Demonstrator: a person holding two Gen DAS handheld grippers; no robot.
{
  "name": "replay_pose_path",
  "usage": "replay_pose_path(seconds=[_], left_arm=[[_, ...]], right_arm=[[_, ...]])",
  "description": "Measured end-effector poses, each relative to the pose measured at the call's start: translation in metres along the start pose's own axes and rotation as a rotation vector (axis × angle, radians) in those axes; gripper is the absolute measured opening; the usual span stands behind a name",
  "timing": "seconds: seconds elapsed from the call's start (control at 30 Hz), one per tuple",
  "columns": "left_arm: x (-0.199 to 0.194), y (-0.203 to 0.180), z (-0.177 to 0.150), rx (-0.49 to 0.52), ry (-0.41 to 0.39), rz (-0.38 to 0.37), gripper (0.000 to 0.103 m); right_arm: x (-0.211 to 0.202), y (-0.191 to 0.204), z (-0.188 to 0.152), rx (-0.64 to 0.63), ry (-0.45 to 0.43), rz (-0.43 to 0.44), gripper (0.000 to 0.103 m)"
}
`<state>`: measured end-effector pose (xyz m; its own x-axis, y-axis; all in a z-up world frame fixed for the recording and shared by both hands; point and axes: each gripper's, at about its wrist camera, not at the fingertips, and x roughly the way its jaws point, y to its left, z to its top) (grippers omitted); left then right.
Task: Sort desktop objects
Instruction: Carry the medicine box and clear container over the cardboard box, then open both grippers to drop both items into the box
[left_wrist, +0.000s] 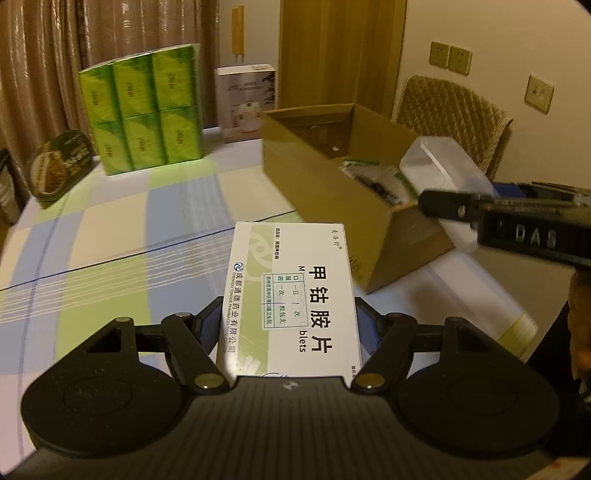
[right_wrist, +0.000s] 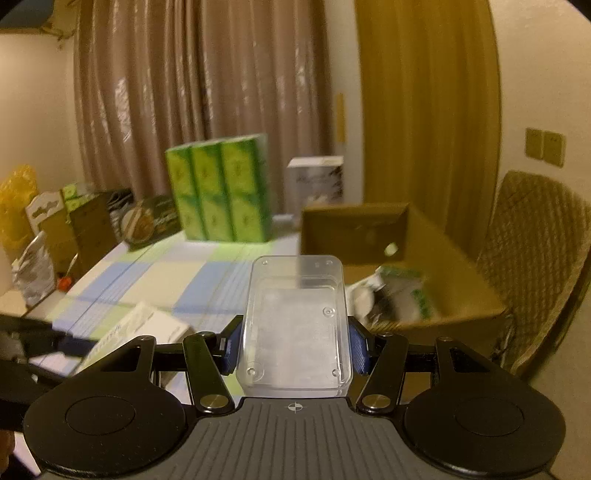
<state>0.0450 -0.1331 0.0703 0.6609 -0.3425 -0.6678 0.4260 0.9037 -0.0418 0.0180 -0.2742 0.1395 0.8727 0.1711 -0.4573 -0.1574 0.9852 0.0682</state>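
My left gripper (left_wrist: 290, 325) is shut on a white and green medicine box (left_wrist: 291, 295), held above the checked tablecloth just left of the open cardboard box (left_wrist: 325, 184). My right gripper (right_wrist: 295, 343) is shut on a clear plastic box (right_wrist: 295, 321), held level near the cardboard box (right_wrist: 436, 258). In the left wrist view the clear plastic box (left_wrist: 443, 166) hangs over the cardboard box's right side, with the right gripper's arm (left_wrist: 517, 221) behind it. The medicine box (right_wrist: 136, 332) shows low at the left of the right wrist view. Packets lie inside the cardboard box.
A green tissue multipack (left_wrist: 142, 107) and a white carton (left_wrist: 247, 99) stand at the table's far side, with a dark round tin (left_wrist: 59, 166) to the left. A wicker chair (left_wrist: 454, 114) stands behind the cardboard box. Bags and cartons (right_wrist: 55, 229) crowd the far left.
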Motion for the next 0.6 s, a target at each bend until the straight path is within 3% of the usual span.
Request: replay_pose_path(seconds=[0.27, 0.6], left_arm=[[0.023, -0.027, 0.055, -0.022, -0.051, -0.075, 0.067], [0.077, -0.046, 0.116, -0.116, -0.067, -0.17, 0.067]], right_arm=[[0.017, -0.055, 0.04, 0.009, -0.031, -0.051, 0.054], [0.059, -0.117, 0.046, 0.181, -0.027, -0.092, 0.054]])
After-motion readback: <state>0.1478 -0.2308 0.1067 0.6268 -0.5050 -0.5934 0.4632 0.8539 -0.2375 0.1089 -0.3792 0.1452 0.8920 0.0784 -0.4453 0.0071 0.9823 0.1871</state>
